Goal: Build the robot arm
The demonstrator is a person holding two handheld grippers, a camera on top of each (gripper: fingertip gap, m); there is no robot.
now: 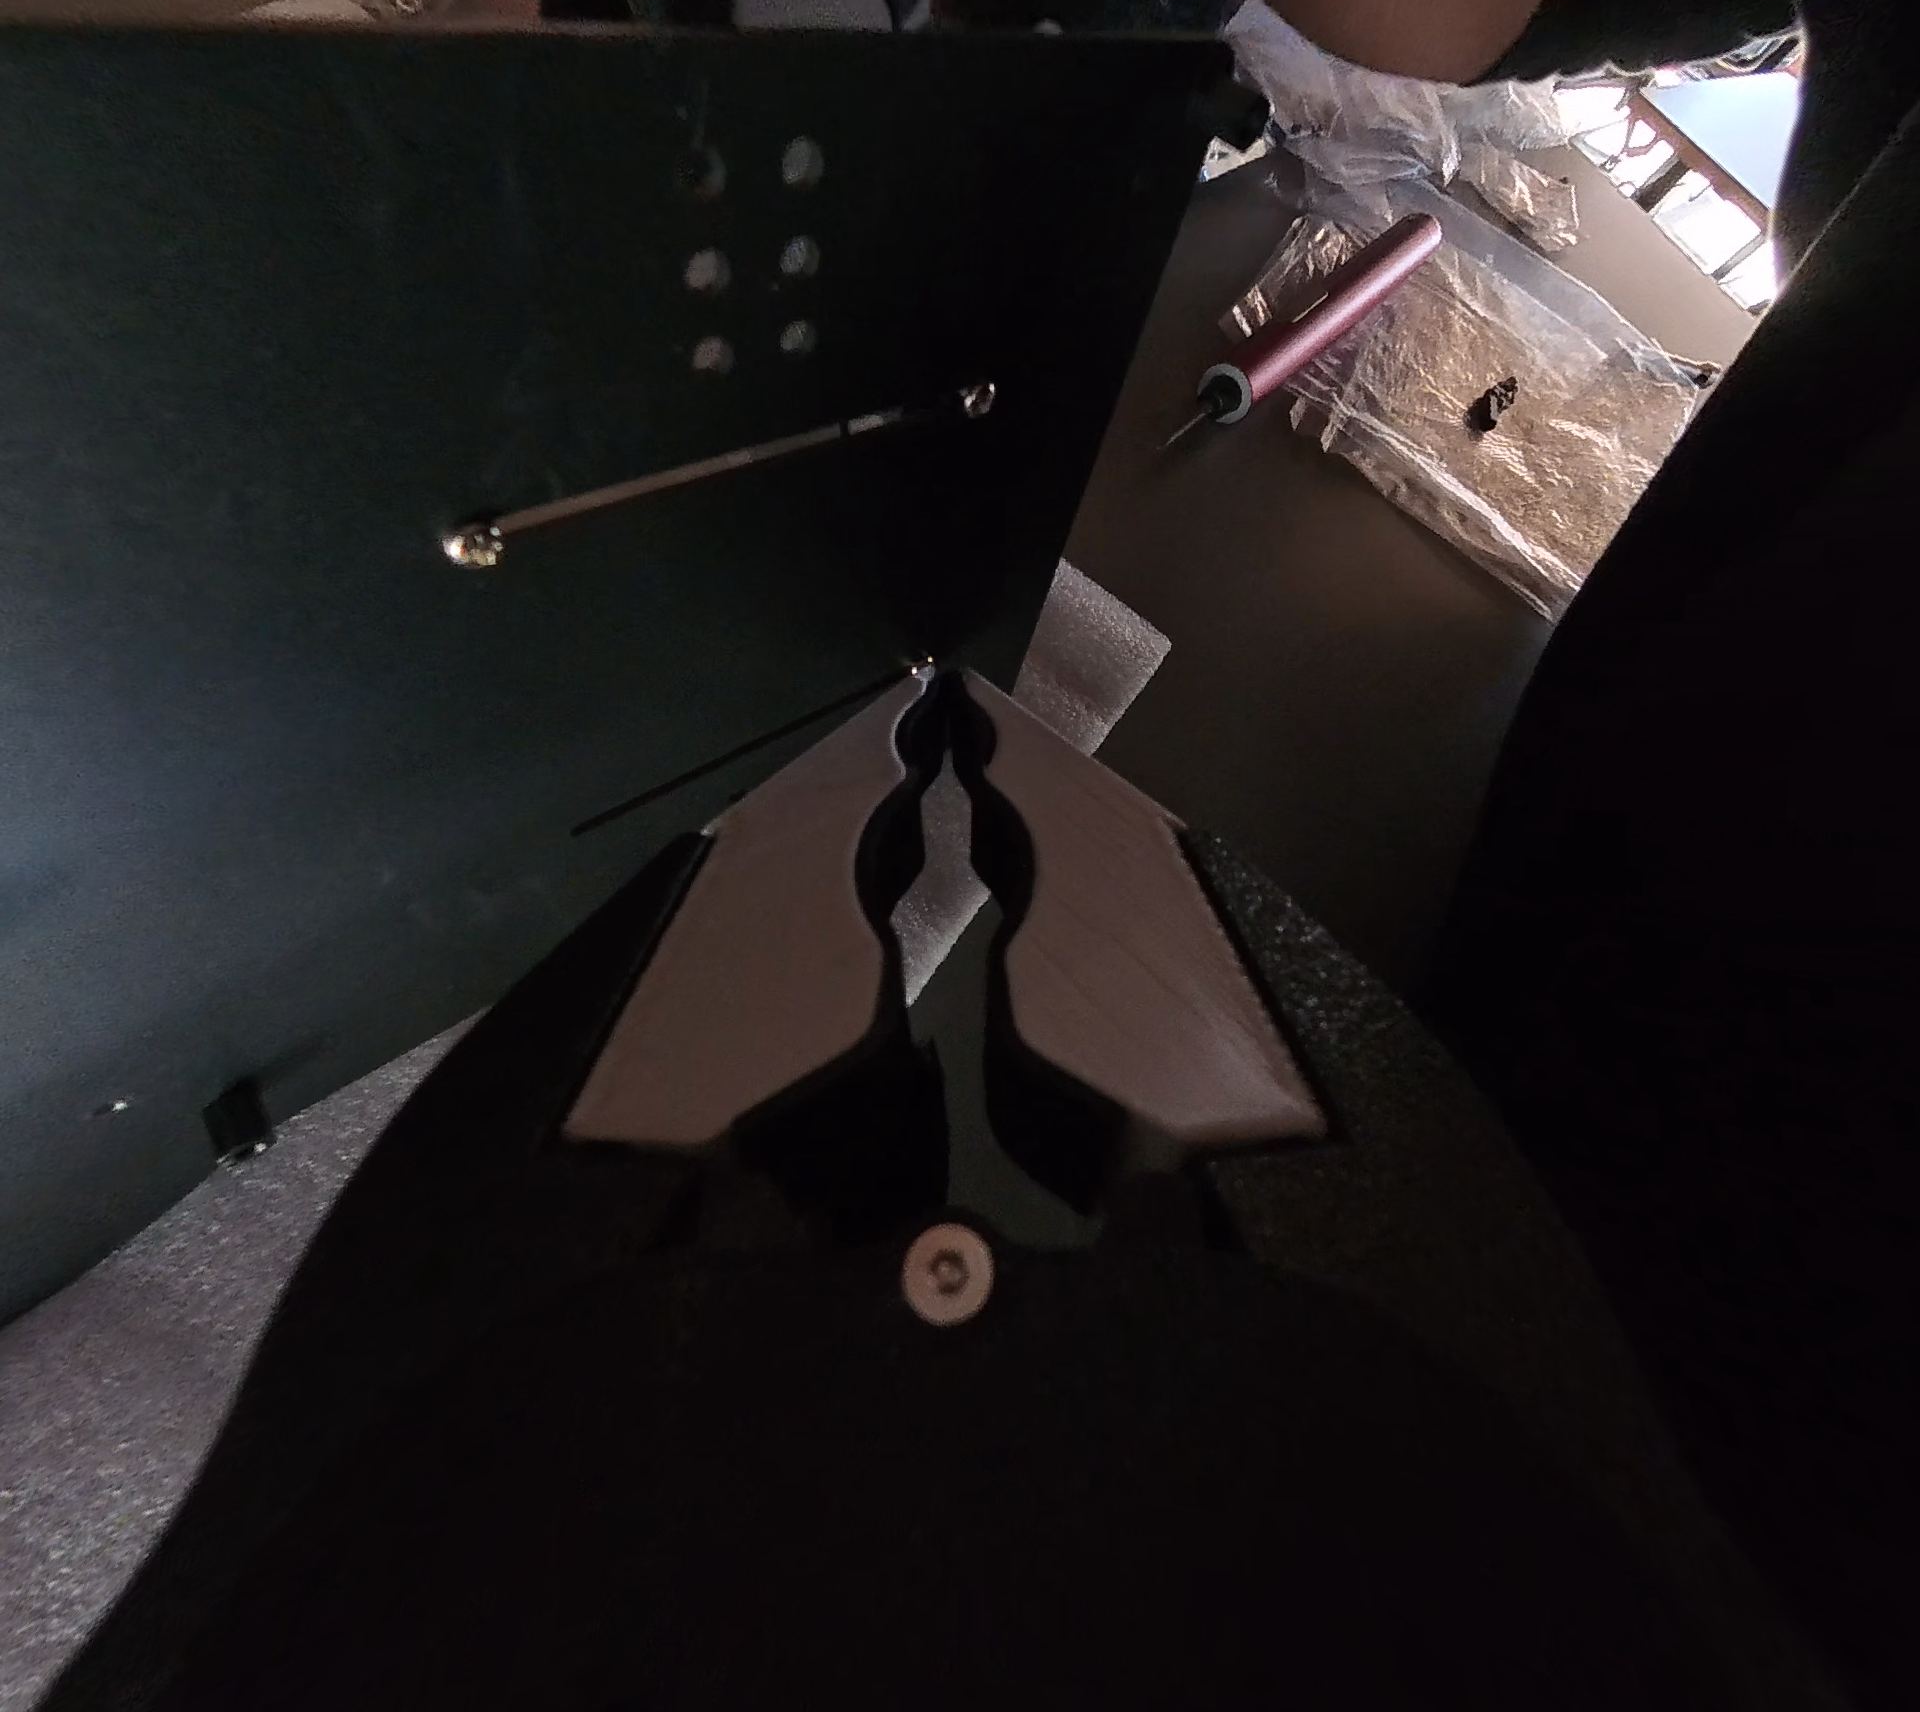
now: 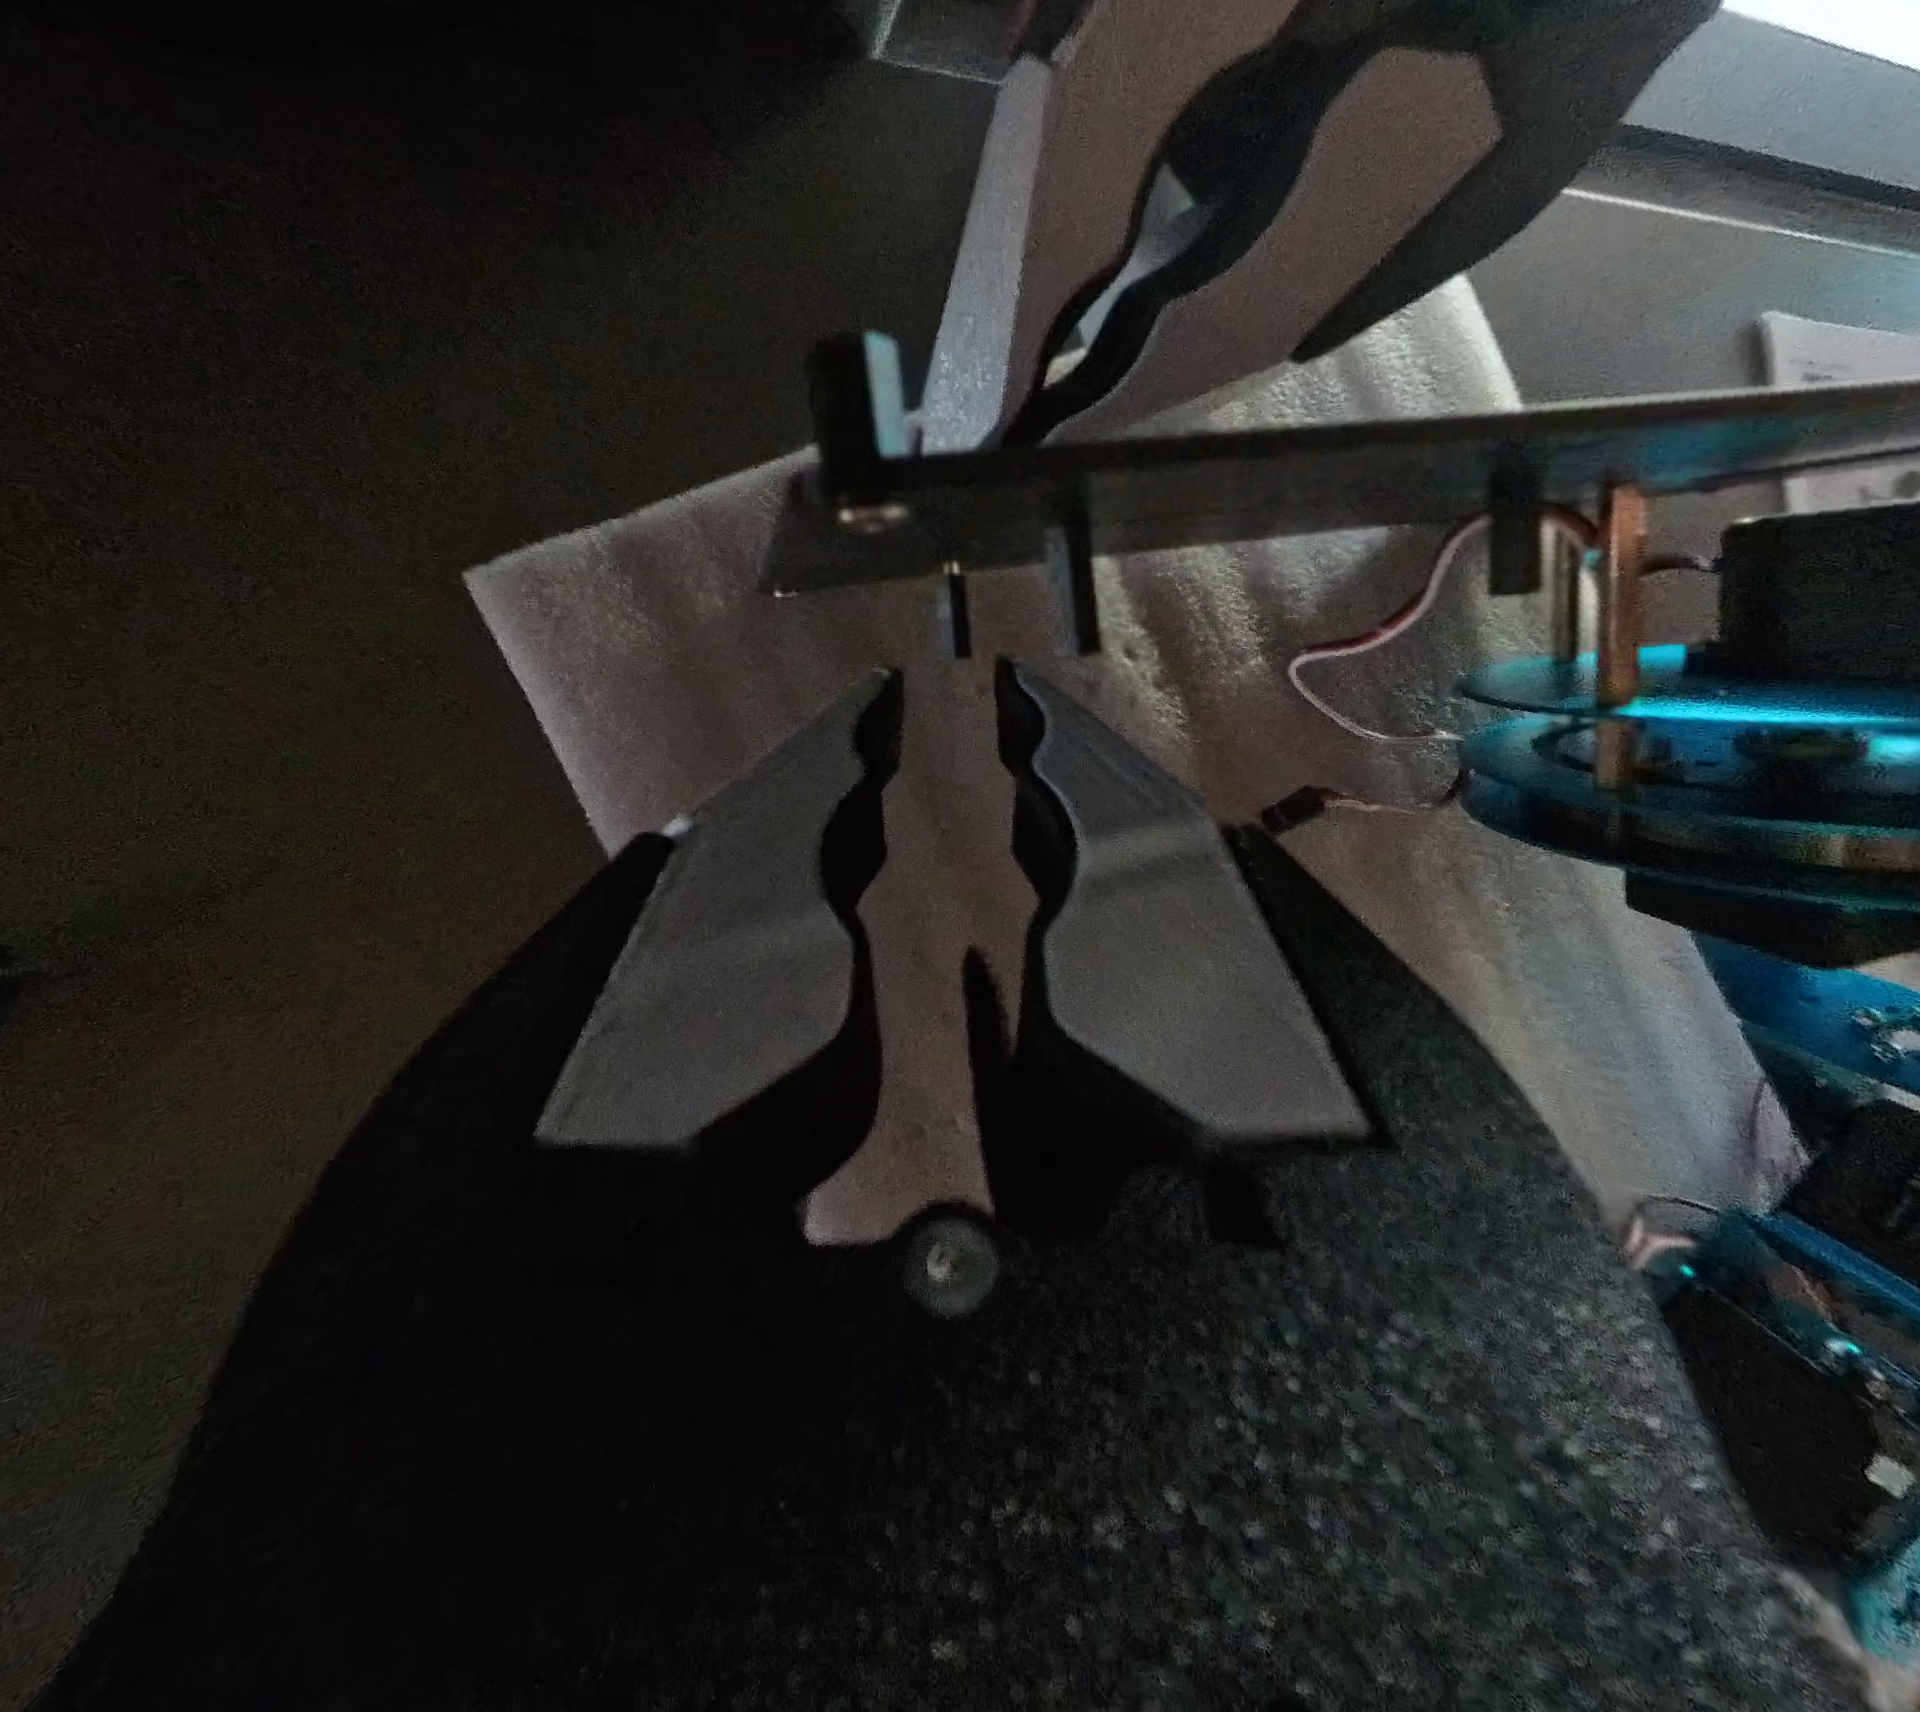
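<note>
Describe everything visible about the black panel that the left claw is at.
The black panel looks like flat, matte, thin sheet material, tilted over white foam. It has six small round holes in two columns, a slim metal rod fixed by screws at both ends, and a small black standoff near its lower edge. The left claw has its tips nearly together at the panel's lower right corner, beside a small screw there.

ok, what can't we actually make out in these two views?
Left wrist view: whatever sits behind the black plate; the plate hides it.
Left wrist view: the red screwdriver bit type; too small.
Right wrist view: the blue disc assembly; cut off by the right edge and blurred.
Right wrist view: whether the black standoff lies between the tips of the open right claw; depth unclear.
</note>
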